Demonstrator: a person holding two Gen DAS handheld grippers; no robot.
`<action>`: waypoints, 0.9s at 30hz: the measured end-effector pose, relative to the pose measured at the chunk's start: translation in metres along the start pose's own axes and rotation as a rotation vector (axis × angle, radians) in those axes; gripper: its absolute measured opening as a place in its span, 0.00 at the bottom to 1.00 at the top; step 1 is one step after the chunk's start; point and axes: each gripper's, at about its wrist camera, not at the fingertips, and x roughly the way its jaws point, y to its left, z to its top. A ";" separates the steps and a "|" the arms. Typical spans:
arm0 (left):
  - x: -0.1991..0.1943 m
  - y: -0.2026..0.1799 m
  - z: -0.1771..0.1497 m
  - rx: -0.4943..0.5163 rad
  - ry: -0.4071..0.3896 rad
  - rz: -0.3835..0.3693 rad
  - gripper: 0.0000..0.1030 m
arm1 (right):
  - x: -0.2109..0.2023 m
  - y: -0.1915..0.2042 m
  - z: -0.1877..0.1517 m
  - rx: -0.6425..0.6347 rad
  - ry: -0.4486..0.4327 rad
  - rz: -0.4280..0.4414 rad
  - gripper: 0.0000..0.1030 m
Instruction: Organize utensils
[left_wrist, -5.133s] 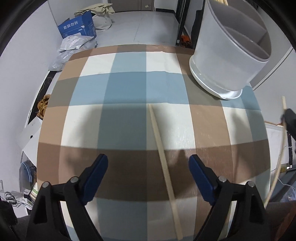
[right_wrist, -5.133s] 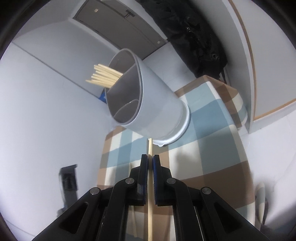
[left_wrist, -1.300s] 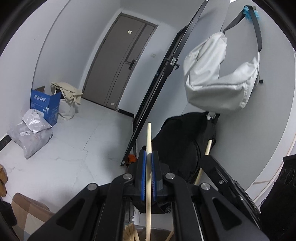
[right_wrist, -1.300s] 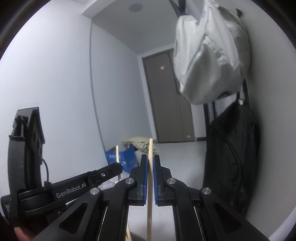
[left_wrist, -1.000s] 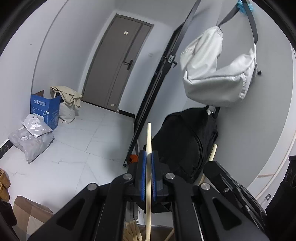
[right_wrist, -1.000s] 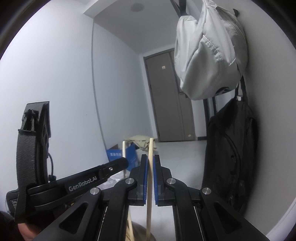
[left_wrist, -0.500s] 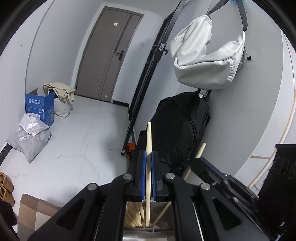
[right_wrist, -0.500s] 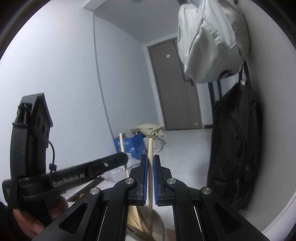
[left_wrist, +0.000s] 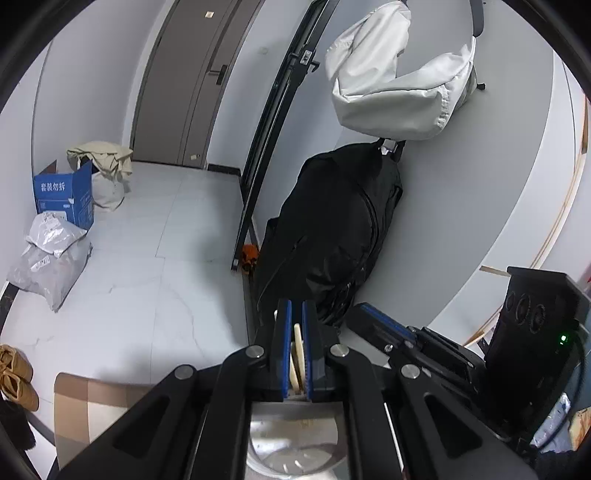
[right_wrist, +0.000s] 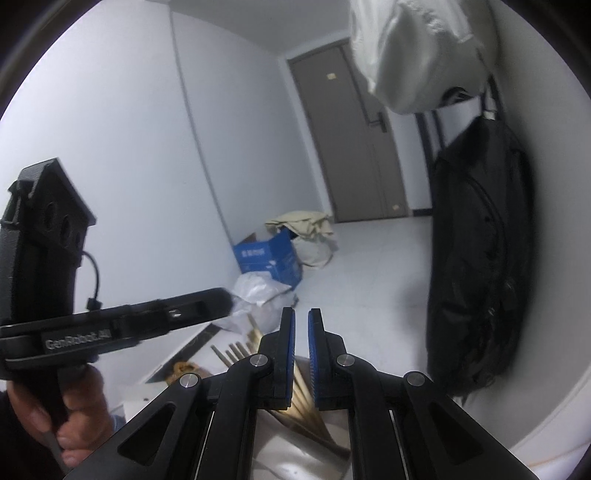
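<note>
- Both tools have let their long pale wooden chopsticks go since half a second ago: the sticks that stood tall between the blue pads no longer rise above them, and the view has tipped down toward the holder.
- Closest to the left tool (left_wrist: 294, 350), its pads stand a narrow gap apart with the top of a pale wooden chopstick (left_wrist: 296, 356) showing between them; they look slightly parted, so I judge the stick released, not clamped.
- Directly below that tool sits the round grey-white plastic utensil holder (left_wrist: 295, 448), its open mouth partly hidden by the tool's black frame.
- Closest to the right tool (right_wrist: 301, 354), the pads are clearly apart and hold nothing.
- Just under and ahead of it, a bundle of pale wooden chopsticks (right_wrist: 303, 398) fans out of the same holder, its grey wall (right_wrist: 280, 443) showing beneath the frame.
- To the right tool's left, the person's left hand (right_wrist: 79, 417) grips the other tool's black handle.
- Beyond the left tool's lower left, a corner of the brown-and-white checked cloth on the bench (left_wrist: 92, 398) shows.
- Farther off hangs a black garment bag (left_wrist: 340, 229) against the wall.
- Step in hand, as I judge it: dropping chopsticks into the holder. Next, both tools need to lift straight up clear of the bundle before seeking any remaining utensil.
</note>
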 end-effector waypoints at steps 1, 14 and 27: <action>-0.002 0.000 0.001 -0.002 0.006 0.007 0.02 | -0.001 -0.002 0.000 0.019 0.006 0.002 0.08; -0.067 -0.029 -0.003 0.045 -0.072 0.130 0.78 | -0.070 0.018 -0.013 0.103 -0.034 -0.063 0.62; -0.135 -0.066 -0.038 0.078 -0.144 0.267 0.92 | -0.180 0.093 -0.032 0.020 -0.169 -0.052 0.99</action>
